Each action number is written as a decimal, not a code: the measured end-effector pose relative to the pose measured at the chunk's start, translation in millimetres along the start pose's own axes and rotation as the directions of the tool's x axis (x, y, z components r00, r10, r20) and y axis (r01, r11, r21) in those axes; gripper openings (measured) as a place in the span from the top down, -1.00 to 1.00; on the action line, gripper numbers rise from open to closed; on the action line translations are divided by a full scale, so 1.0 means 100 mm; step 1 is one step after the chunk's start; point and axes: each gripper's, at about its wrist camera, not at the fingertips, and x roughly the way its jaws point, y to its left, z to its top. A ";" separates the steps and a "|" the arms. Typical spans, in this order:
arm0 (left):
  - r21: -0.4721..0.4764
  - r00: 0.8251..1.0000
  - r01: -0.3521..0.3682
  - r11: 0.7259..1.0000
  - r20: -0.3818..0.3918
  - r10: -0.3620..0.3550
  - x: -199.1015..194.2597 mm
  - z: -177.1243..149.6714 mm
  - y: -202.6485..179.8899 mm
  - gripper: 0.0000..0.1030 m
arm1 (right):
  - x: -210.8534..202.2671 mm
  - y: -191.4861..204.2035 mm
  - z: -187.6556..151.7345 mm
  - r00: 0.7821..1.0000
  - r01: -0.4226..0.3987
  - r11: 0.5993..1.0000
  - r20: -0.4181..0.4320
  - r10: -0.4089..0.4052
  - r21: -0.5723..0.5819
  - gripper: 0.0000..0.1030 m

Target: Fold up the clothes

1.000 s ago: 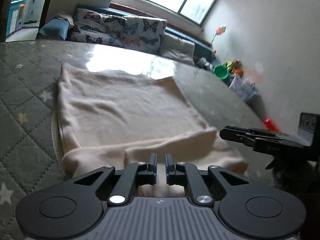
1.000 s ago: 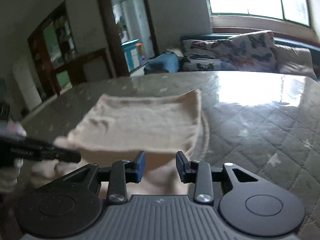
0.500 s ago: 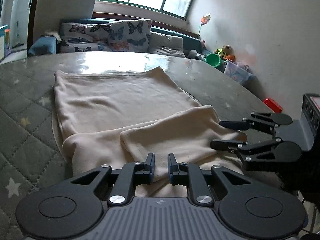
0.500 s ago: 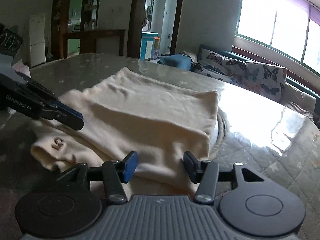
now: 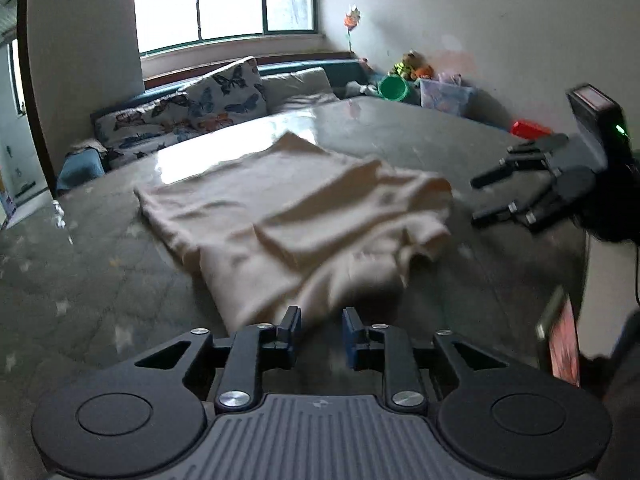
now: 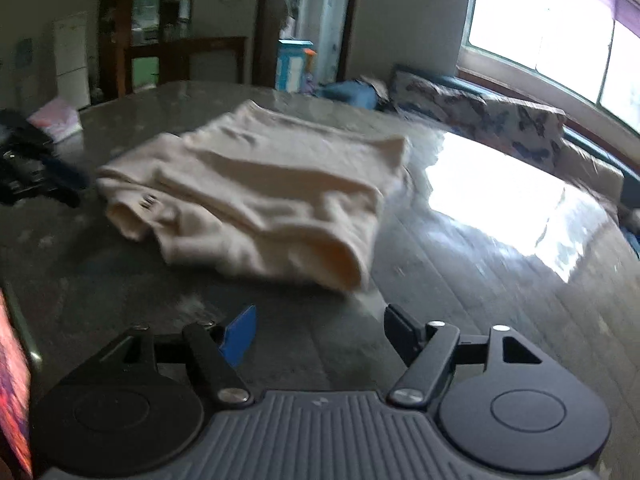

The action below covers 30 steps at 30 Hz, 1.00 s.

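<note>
A cream garment (image 5: 288, 216) lies folded on the quilted grey table (image 5: 100, 280), with a rolled sleeve at its near right end. In the right wrist view the same cream garment (image 6: 260, 184) lies ahead and to the left. My left gripper (image 5: 320, 330) sits just short of the cloth's near edge, its jaws opening, nothing between them. My right gripper (image 6: 320, 330) hangs over bare tabletop in front of the cloth, jaws opening wide and empty. The right gripper (image 5: 508, 196) also shows in the left wrist view, beside the garment's right end.
A sofa with butterfly cushions (image 5: 216, 96) runs along the window wall behind the table. Toys, a green bucket (image 5: 394, 88) and a clear box (image 5: 446, 96) stand in the far corner. A phone (image 5: 560, 340) lies at the table's near right edge.
Both grippers let go of the cloth and drew back from it, their jaws spreading. The garment's near edge now lies flat on the table, folded over.
</note>
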 end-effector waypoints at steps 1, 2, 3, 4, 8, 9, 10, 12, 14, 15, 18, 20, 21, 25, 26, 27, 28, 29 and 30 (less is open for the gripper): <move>-0.008 1.000 0.001 1.000 -0.011 -0.001 0.02 -0.04 0.00 0.51 | 0.01 -0.04 -0.01 1.000 -0.003 1.000 0.001 0.003 0.014 -0.55; -0.012 1.000 -0.001 1.000 -0.018 0.001 0.03 -0.07 0.00 0.47 | 0.01 -0.07 -0.02 1.000 -0.006 1.000 0.002 0.006 0.028 -0.57; -0.014 1.000 -0.002 1.000 -0.022 0.001 0.05 -0.10 0.01 0.44 | 0.02 -0.11 -0.03 1.000 -0.009 0.999 0.003 0.009 0.042 -0.61; -0.014 1.000 0.002 1.000 -0.011 -0.002 0.05 -0.12 0.02 0.40 | 0.04 -0.14 -0.03 1.000 -0.012 0.998 0.004 0.012 0.056 -0.65; -0.017 1.000 0.002 1.000 -0.006 -0.002 0.07 -0.15 0.02 -0.52 | 0.09 -0.28 -0.07 1.000 -0.028 0.993 0.013 0.027 0.117 -0.85; -0.010 1.000 0.001 1.000 -0.004 -0.001 0.08 -0.17 0.01 -0.59 | 0.09 -0.30 -0.08 1.000 -0.028 0.992 0.017 0.026 0.123 -0.89; -0.005 1.000 -0.002 1.000 0.003 0.002 0.09 -0.18 0.00 -0.67 | 0.10 -0.30 -0.08 1.000 -0.022 0.992 0.016 0.021 0.122 -0.92; -0.017 1.000 -0.014 1.000 0.011 0.014 0.12 -0.21 0.01 -0.84 | 0.12 -0.31 -0.07 1.000 -0.013 0.991 0.009 0.012 0.131 -1.00; -0.031 1.000 -0.008 0.999 0.016 0.009 0.13 -0.22 0.04 -0.93 | 0.13 -0.31 -0.07 1.000 -0.014 0.991 0.008 0.013 0.133 -1.00; -0.027 1.000 -0.007 1.000 0.015 0.007 0.13 -0.22 0.03 -0.96 | 0.14 -0.31 -0.06 1.000 -0.015 0.991 0.007 0.014 0.133 -1.00; -0.025 1.000 -0.014 1.000 0.010 0.014 0.13 -0.22 0.03 -1.00 | 0.14 -0.32 -0.07 1.000 -0.020 0.991 0.014 0.018 0.135 -1.00; -0.027 1.000 -0.013 1.000 0.011 0.013 0.13 -0.22 0.04 -1.00 | 0.14 -0.32 -0.08 1.000 -0.020 0.991 0.019 0.017 0.134 -1.00; -0.029 1.000 -0.015 0.999 0.012 0.015 0.13 -0.23 0.04 -1.00 | 0.14 -0.31 -0.08 1.000 -0.019 0.991 0.021 0.016 0.133 -1.00; -0.030 1.000 -0.025 0.999 0.012 0.026 0.13 -0.22 0.03 -1.00 | 0.13 -0.31 -0.08 1.000 -0.019 0.991 0.025 0.016 0.133 -1.00; -0.031 1.000 -0.027 0.999 0.011 0.028 0.14 -0.22 0.03 -1.00 | 0.13 -0.31 -0.08 1.000 -0.019 0.991 0.025 0.015 0.134 -1.00; -0.033 0.999 -0.031 0.999 0.011 0.031 0.14 -0.22 0.02 -1.00 | 0.13 -0.31 -0.08 1.000 -0.019 0.991 0.025 0.015 0.135 -1.00; -0.033 0.999 -0.034 0.999 0.009 0.034 0.14 -0.22 0.02 -1.00 | 0.13 -0.31 -0.08 0.999 -0.018 0.990 0.029 0.014 0.137 -1.00; -0.034 0.999 -0.037 0.999 0.008 0.037 0.14 -0.21 0.02 -1.00 | 0.13 -0.31 -0.08 0.999 -0.017 0.990 0.032 0.012 0.139 -1.00; -0.034 0.999 -0.040 0.999 0.005 0.041 0.15 -0.21 0.01 -1.00 | 0.14 -0.30 -0.08 0.999 -0.014 0.990 0.030 0.009 0.137 -1.00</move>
